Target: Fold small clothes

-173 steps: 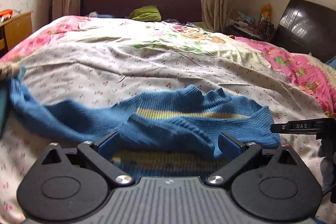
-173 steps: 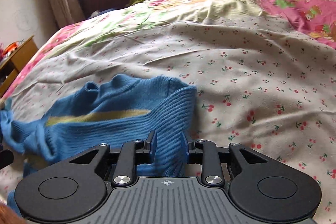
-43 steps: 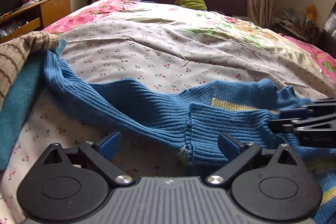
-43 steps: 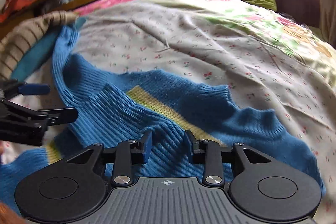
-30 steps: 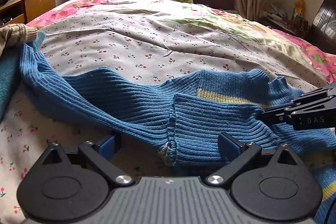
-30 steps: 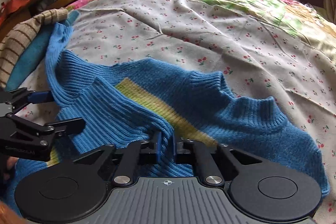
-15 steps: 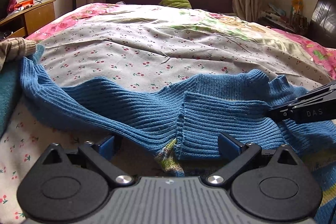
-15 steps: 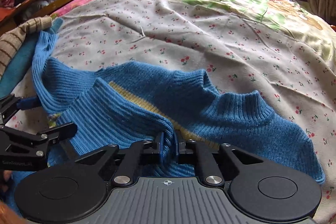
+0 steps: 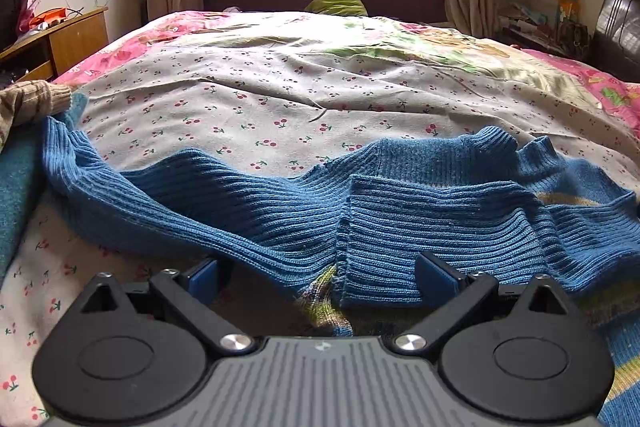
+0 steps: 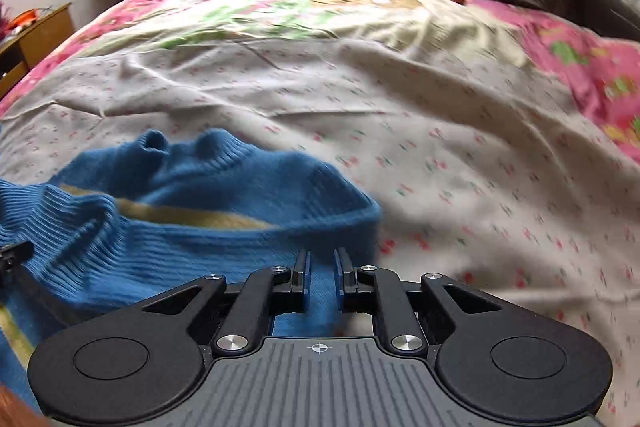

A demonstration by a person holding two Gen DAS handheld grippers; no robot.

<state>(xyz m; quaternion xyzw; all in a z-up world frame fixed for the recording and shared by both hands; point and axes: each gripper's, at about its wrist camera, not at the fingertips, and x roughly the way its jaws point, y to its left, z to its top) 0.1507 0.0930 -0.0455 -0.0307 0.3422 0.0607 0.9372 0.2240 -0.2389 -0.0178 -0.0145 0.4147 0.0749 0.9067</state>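
Observation:
A small blue ribbed sweater [image 9: 400,211] with a yellow stripe lies on the cherry-print bedsheet [image 9: 280,107]. One sleeve is folded across its body; the other sleeve [image 9: 100,179] stretches out to the left. My left gripper [image 9: 320,271] is open, jaws wide, low over the folded sleeve's cuff, holding nothing. In the right wrist view the sweater [image 10: 192,227] lies at left, and my right gripper [image 10: 320,275] is nearly shut with the sweater's right edge between its jaws. The left gripper's finger [image 10: 16,255] shows at the left edge.
A brown striped garment [image 9: 24,103] and a teal cloth [image 9: 16,195] lie at the bed's left side. A wooden cabinet [image 9: 60,39] stands at left. A green pillow [image 9: 336,3] sits by the headboard. Dark furniture [image 9: 616,27] stands at right.
My right gripper let go of the folded sleeve, swung right and closed on the sweater's right edge. It left the left wrist view. The left gripper stayed open over the cuff.

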